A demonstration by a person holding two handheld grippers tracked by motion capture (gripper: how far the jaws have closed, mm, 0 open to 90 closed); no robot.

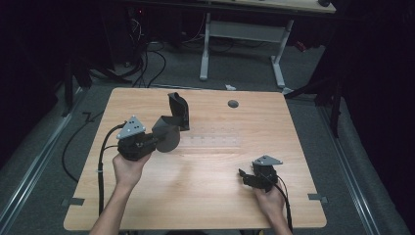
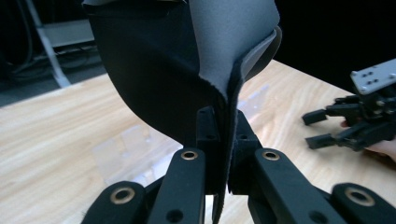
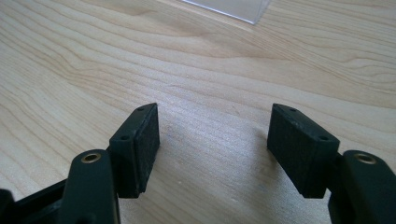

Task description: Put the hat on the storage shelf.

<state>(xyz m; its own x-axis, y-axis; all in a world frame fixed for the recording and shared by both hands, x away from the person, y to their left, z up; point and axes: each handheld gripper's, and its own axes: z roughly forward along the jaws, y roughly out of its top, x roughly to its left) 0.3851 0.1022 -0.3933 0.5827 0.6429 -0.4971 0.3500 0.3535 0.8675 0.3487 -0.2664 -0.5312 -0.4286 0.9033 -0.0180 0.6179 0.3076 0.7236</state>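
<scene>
Light wood table [image 1: 205, 196]; grey carpet floor [image 1: 235, 68], dark room.

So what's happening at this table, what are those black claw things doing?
A person holds a two-jaw gripper in each hand. The left gripper is shut on the edge of a dark cloth, a floppy sheet that folds over and partly stands up above the wooden table. The right gripper rests low near the table's right side with its jaws open and nothing between them. A clear plastic sheet lies flat on the table beside the cloth.
</scene>
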